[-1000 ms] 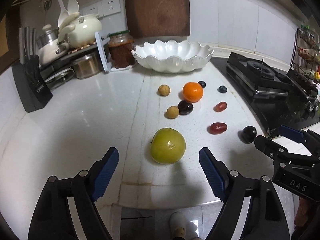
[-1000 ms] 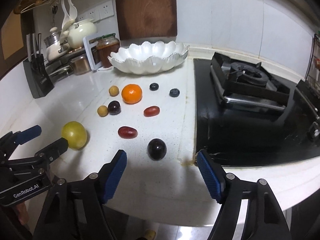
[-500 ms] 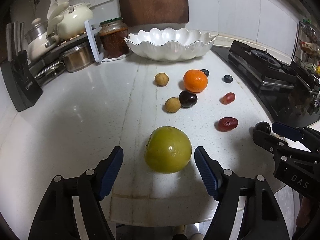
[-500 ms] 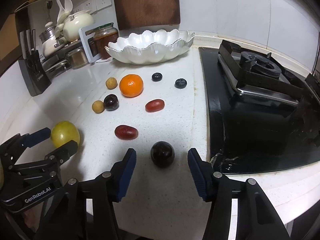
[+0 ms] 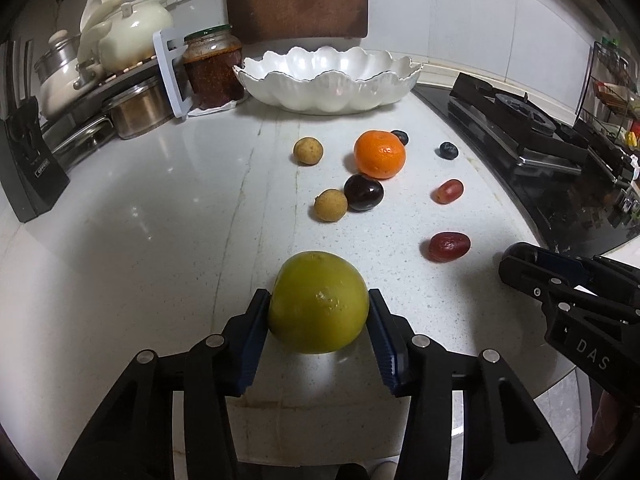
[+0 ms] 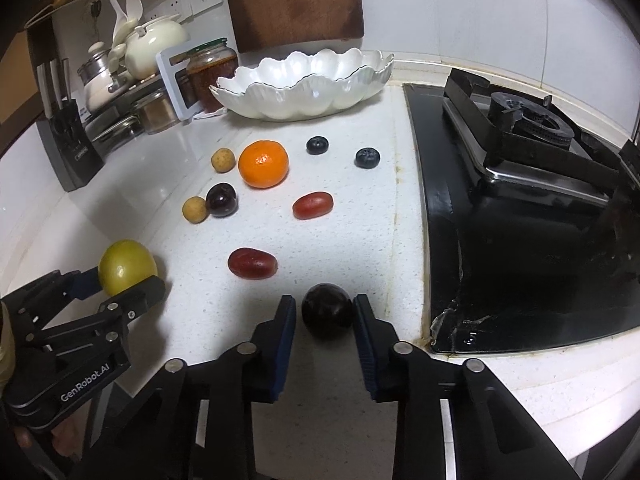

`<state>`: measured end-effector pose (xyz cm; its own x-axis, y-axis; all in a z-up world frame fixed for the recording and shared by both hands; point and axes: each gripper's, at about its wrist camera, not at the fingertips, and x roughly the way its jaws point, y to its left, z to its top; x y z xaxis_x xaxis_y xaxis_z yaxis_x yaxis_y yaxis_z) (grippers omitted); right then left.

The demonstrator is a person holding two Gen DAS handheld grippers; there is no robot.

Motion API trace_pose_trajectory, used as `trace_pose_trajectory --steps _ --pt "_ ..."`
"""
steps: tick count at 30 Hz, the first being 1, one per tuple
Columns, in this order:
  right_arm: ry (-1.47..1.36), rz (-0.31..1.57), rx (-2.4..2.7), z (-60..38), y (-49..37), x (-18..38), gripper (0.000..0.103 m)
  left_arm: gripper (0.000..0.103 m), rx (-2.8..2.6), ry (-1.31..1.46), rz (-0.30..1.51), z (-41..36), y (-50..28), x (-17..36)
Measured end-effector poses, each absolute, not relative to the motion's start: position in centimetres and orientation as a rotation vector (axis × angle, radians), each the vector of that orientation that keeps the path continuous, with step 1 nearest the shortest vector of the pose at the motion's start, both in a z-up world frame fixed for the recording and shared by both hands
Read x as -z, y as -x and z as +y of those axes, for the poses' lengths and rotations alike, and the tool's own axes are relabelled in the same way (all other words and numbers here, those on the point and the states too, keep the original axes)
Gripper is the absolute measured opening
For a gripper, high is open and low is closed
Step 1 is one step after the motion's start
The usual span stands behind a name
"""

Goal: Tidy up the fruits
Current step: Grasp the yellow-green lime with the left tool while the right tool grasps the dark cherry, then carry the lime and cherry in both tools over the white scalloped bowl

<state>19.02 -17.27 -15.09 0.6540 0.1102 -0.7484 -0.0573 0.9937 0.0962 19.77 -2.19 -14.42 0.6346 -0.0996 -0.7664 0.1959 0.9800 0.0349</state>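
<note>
**A:** ok what's on the counter? Shapes and textures first pls.

**B:** White speckled stone countertop [image 5: 168, 216], glossy. At the back there's a pearly white bowl [image 5: 328, 80] with a scalloped, wavy rim. Fruit is scattered in front of it: a dimpled orange mandarin [image 5: 379, 153], two small matte tan round ones that look like longans [image 5: 308, 151] [image 5: 330, 205], a shiny dark plum [image 5: 363, 191] touching the nearer longan, two little dusky blueberries [image 6: 317, 145] [image 6: 367, 157], and two smooth oblong red grapes [image 5: 447, 191] [image 5: 449, 246]. Black glass gas stove [image 6: 520, 184] off to the right.

**A:** and the grippers?

**B:** The left gripper [image 5: 319, 332] has just been closing, and its ribbed blue pads [image 5: 251, 344] are now pressed on both sides of a big round yellow-green fruit [image 5: 318, 302], with a slightly pitted skin. The fruit sits right between the jaw tips, sticking out past them, and it's down at the counter near the front edge.

**A:** right one the same?

**B:** Pretty much. The right gripper [image 6: 325, 326] has also just been closing, around a smooth, almost black round plum [image 6: 327, 310]. It's centred between the blue pads [image 6: 283, 340] up at their tips. The right pad is touching it; on the left I see maybe a sliver of gap, but the jaws look clamped on it. That one sits near the stove's front corner, just in front of the nearer red grape.
</note>
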Motion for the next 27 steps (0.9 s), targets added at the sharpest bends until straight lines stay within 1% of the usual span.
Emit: trace_pose_trajectory --steps 13,27 --pt "-0.075 0.827 -0.128 -17.4 -19.0 13.9 0.027 0.047 0.18 -0.077 0.879 -2.3 -19.8 13.6" --pt "-0.093 0.753 -0.145 -18.0 -20.6 11.0 0.027 0.047 0.186 -0.094 0.773 -3.3 -21.8 9.5"
